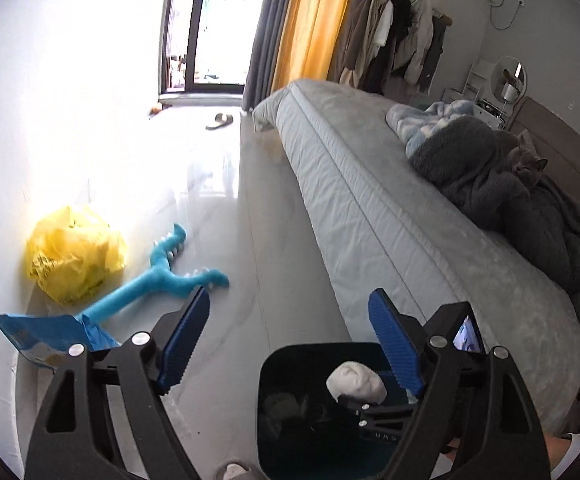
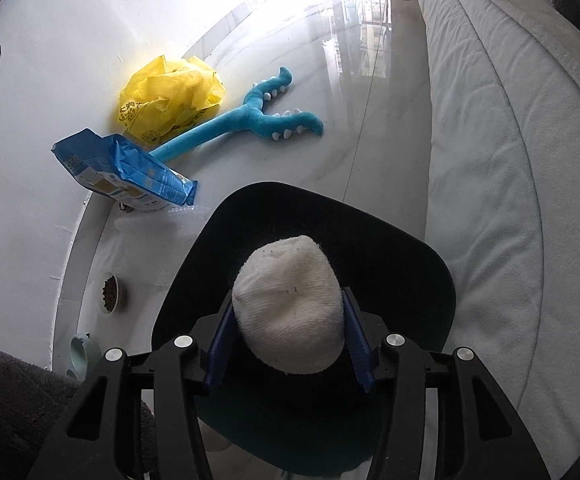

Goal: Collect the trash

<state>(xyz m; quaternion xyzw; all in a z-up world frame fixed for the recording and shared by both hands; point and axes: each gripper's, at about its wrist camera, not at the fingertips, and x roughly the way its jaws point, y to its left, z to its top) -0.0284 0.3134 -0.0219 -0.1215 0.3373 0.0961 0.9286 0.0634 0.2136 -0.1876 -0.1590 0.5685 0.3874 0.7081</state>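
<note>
Bin point(image 2: 430, 280) below right gripper point(image 2: 290, 334) clamping white sock point(image 2: 290, 304).

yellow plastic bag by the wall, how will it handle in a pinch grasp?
The yellow plastic bag looks thin, crumpled and puffed up, so probably very light and floppy; it should collapse between the pads. The film looks glossy, so it may slip or tear. Pushed, it would likely slide on the shiny floor toward the blue plush toy.

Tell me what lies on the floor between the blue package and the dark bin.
In the right wrist view, a clear, crinkled plastic sheet lies between the blue package and the dark bin. The left wrist view does not show it.
</note>
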